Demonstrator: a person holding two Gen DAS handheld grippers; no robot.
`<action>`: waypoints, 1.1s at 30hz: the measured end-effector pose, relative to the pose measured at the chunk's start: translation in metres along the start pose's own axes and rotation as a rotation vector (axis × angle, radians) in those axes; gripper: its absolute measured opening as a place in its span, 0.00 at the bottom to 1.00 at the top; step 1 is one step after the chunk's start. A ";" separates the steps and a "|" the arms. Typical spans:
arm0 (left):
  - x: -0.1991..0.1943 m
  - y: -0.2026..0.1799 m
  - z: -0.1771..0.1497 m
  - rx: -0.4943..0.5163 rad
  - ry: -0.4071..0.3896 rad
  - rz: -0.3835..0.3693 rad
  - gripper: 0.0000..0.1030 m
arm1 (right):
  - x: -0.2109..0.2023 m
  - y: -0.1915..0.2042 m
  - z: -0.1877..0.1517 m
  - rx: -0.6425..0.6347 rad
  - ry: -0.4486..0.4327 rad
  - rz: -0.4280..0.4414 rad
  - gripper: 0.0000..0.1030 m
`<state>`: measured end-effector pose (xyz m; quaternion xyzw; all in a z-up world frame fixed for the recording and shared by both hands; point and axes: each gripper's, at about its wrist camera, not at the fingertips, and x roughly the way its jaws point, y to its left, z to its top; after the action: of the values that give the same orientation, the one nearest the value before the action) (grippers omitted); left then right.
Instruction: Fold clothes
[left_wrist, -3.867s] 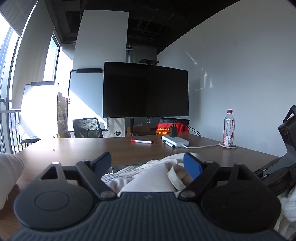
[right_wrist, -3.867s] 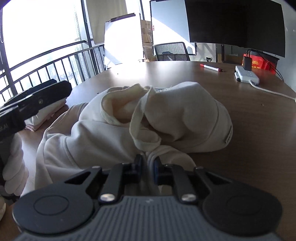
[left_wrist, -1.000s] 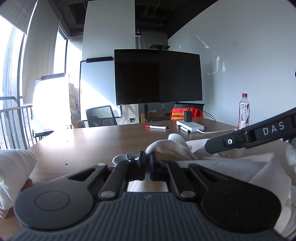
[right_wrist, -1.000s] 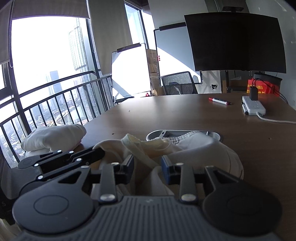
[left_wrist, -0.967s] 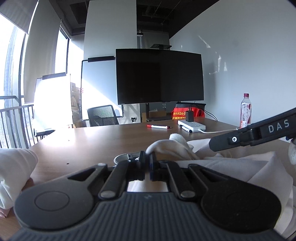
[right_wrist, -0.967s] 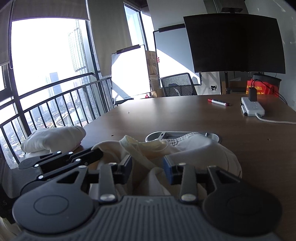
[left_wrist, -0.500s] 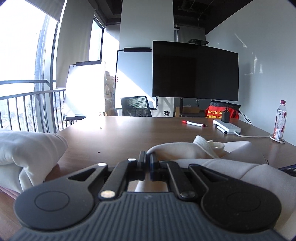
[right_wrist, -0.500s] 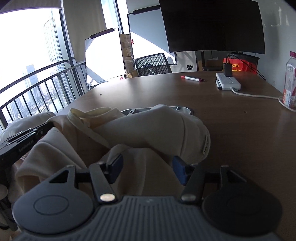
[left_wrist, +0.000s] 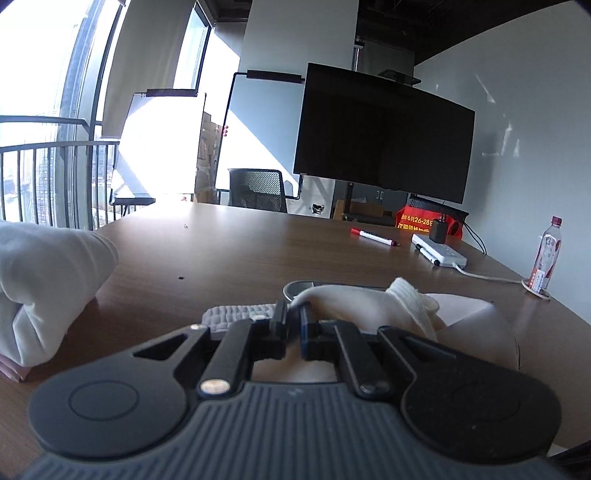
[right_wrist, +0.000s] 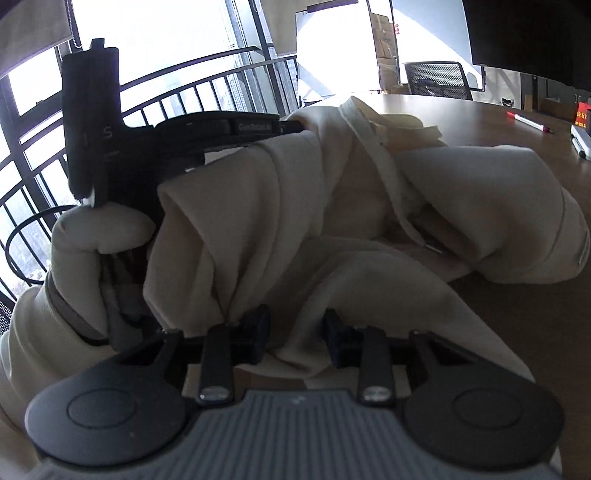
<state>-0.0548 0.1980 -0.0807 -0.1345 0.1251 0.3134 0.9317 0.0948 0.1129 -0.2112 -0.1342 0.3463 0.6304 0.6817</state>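
On table (left_wrist: 258, 258), left gripper (left_wrist: 292, 322) pinching hoodie (right_wrist: 369, 221)

A long brown wooden surface (left_wrist: 229, 254) carries a crumpled cream hoodie (right_wrist: 369, 206) at the near end and a folded white garment (left_wrist: 40, 280) at its left edge. Farther back lie a red-capped marker (left_wrist: 373, 237), a white power strip (left_wrist: 439, 251) with a black charger plugged in, and an upright plastic bottle (left_wrist: 546, 258) on the right.

The cream hoodie (right_wrist: 369, 221) hid the left tool's (right_wrist: 291, 127) tips; the folded garment (left_wrist: 48, 280) was cut off at the picture's edge.
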 end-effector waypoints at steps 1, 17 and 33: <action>0.000 0.005 0.001 -0.029 0.009 -0.023 0.11 | 0.000 0.002 0.000 -0.004 0.003 0.005 0.37; -0.027 -0.034 -0.016 0.250 -0.120 -0.324 0.64 | -0.017 -0.009 0.006 -0.016 -0.038 0.043 0.43; 0.001 -0.036 -0.017 0.273 0.092 -0.141 0.20 | -0.025 -0.124 0.020 0.352 -0.191 -0.171 0.68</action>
<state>-0.0338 0.1653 -0.0903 -0.0293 0.1991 0.2209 0.9543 0.2198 0.0849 -0.2123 0.0184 0.3721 0.5098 0.7755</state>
